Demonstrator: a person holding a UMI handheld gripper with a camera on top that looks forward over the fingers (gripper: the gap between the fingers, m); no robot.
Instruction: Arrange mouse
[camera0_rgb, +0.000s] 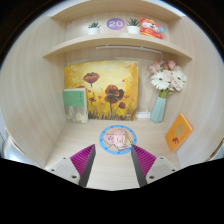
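No mouse shows in the gripper view. A round mat with a blue rim and a pink picture (118, 139) lies on the light wooden desk (110, 170), just ahead of my fingers. My gripper (112, 160) is open and empty, its two pink pads (83, 158) spread wide above the desk, with bare desk between them.
A flower painting (103, 92) leans on the back wall, with a small green book (75, 104) left of it. A blue vase of pale flowers (160, 100) stands at the right and an orange card (179, 130) leans nearer. Shelves above hold small plants (93, 27) and a round purple sign (115, 23).
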